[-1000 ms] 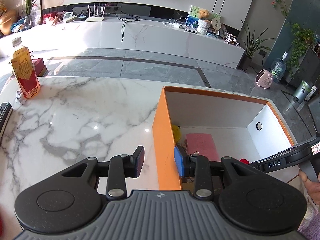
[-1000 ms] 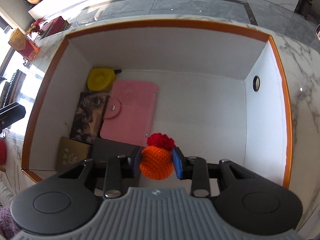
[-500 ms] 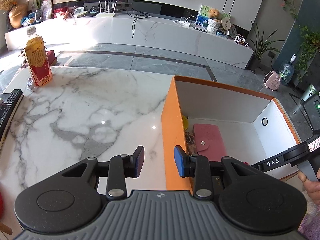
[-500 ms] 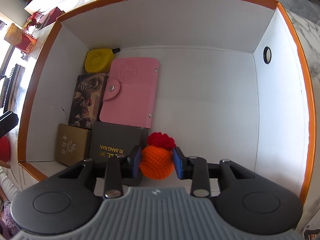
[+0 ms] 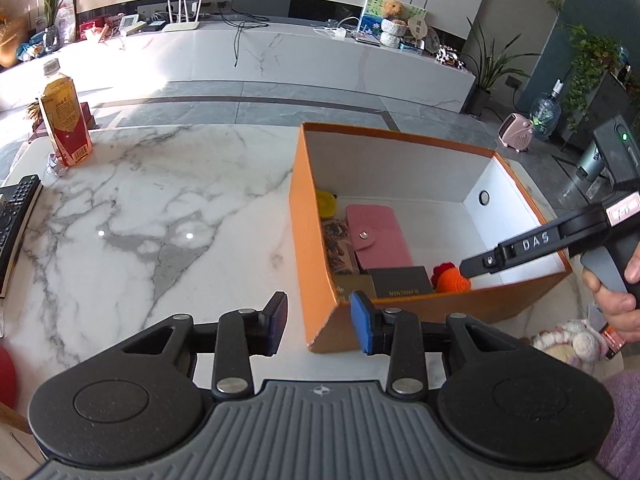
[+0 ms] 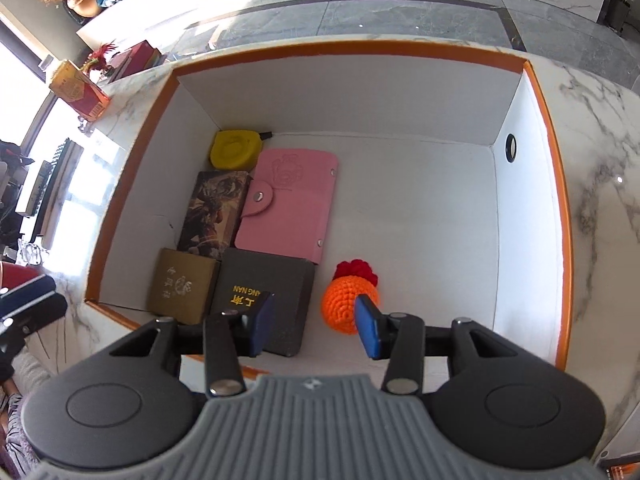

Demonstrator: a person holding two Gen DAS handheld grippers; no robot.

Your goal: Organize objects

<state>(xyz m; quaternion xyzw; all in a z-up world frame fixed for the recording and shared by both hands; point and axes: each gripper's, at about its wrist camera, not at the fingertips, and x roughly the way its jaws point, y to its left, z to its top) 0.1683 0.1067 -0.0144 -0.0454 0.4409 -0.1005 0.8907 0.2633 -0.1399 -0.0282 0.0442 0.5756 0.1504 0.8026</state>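
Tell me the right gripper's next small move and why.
Probably lift the right gripper straight up out of the orange box. Its jaws are opening, and the orange crocheted toy now sits on the box floor beside the dark grey box, free of both pads. Nothing is left to hold, and rising straight avoids nudging the toy.

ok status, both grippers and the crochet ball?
Right gripper jaws opening, crochet ball released on box floor. Left gripper jaws opening, empty. Nothing blocking.
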